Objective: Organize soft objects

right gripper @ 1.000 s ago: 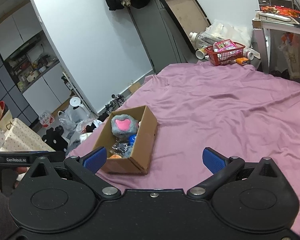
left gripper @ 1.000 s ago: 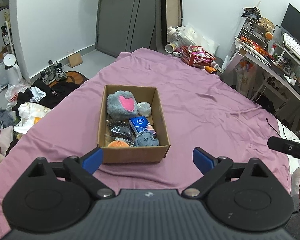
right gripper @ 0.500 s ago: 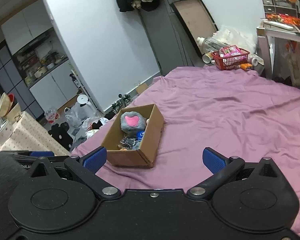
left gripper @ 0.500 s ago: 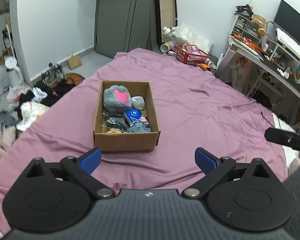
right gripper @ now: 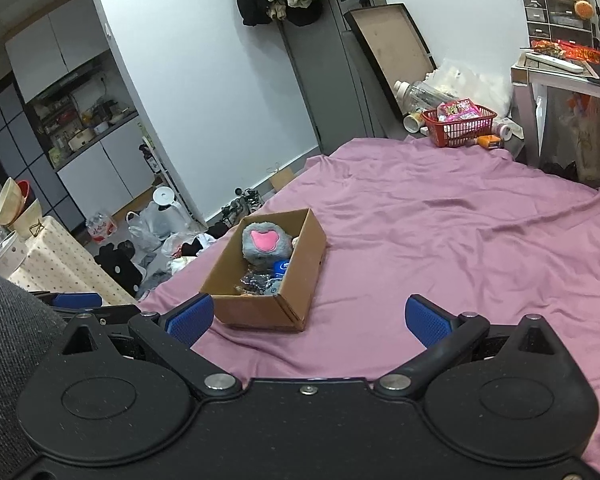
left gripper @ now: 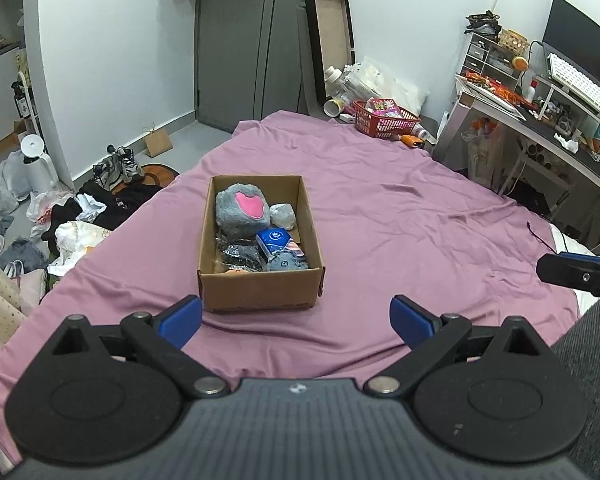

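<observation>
A brown cardboard box [left gripper: 260,286] [right gripper: 296,276] sits on the purple bedsheet [left gripper: 400,220]. It holds a grey plush paw with a pink pad [left gripper: 242,210] [right gripper: 265,242], a blue tissue pack [left gripper: 275,240], a small blue-grey plush [left gripper: 286,261], a white bundle [left gripper: 283,214] and dark shiny wrappers [left gripper: 238,250]. My left gripper [left gripper: 296,318] is open and empty, short of the box's near wall. My right gripper [right gripper: 308,318] is open and empty too, near the box's right corner. The right gripper's tip [left gripper: 572,270] shows at the right edge of the left wrist view.
A red basket [left gripper: 384,120] [right gripper: 458,120] stands at the far end of the bed. A desk [left gripper: 540,120] with a keyboard and monitor runs along the right. Clothes, bags and shoes [left gripper: 80,208] litter the floor at left. A dotted cloth-covered table [right gripper: 56,256] stands left.
Both grippers have pulled back and risen, so the box looks smaller and farther. Both stay open and empty; the box and its contents have not moved.
</observation>
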